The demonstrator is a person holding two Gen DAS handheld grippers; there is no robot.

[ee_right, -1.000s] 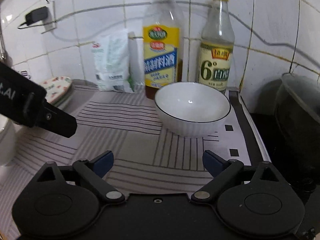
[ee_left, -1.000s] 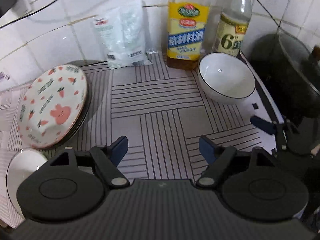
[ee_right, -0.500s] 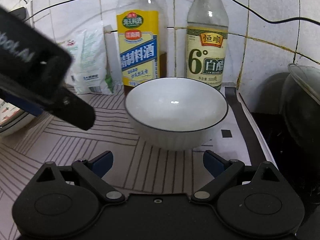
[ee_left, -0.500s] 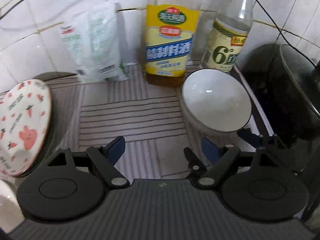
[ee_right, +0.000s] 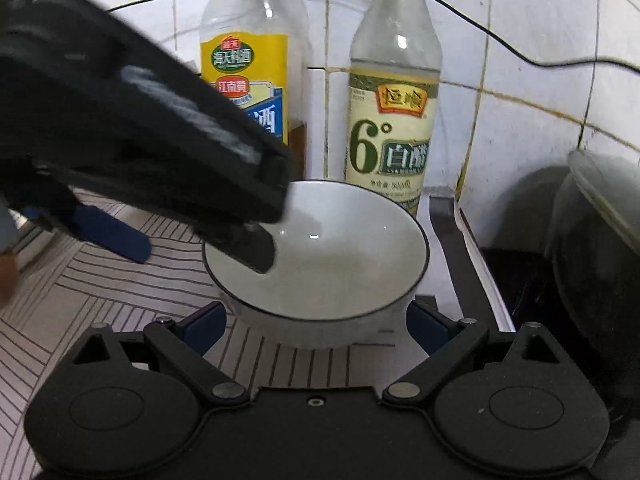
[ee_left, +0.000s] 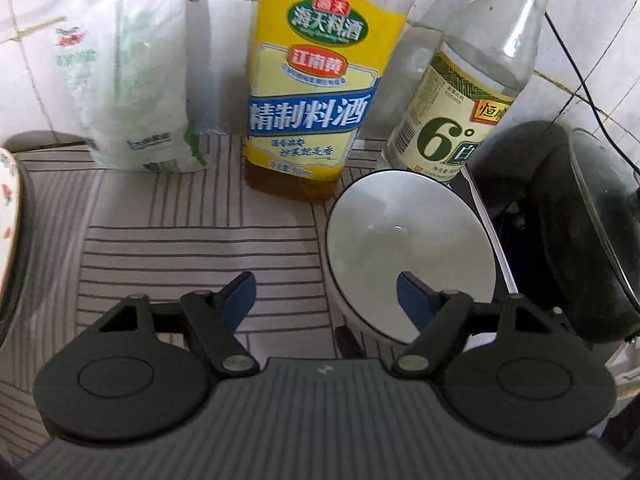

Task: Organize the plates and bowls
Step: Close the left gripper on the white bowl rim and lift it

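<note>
A white bowl with a dark rim [ee_left: 408, 248] [ee_right: 344, 256] sits on the striped mat in front of the two bottles. My left gripper [ee_left: 326, 300] is open and straddles the bowl's left rim: its right finger is inside the bowl, its left finger outside over the mat. It also shows in the right wrist view [ee_right: 192, 240], coming in from the left. My right gripper [ee_right: 316, 326] is open, one fingertip on each side of the bowl's near wall. The edge of a patterned plate [ee_left: 6, 200] shows at far left.
A yellow-labelled cooking wine bottle [ee_left: 320, 92] and a white vinegar bottle [ee_left: 460, 116] stand against the tiled wall behind the bowl. A white bag [ee_left: 128, 80] leans on the wall at left. A black pot with a glass lid [ee_left: 592, 240] sits close at right.
Both grippers have moved forward to the bowl. The left gripper has swung right from the plates, and its right finger is now inside the bowl. The right gripper now brackets the bowl's near side.
</note>
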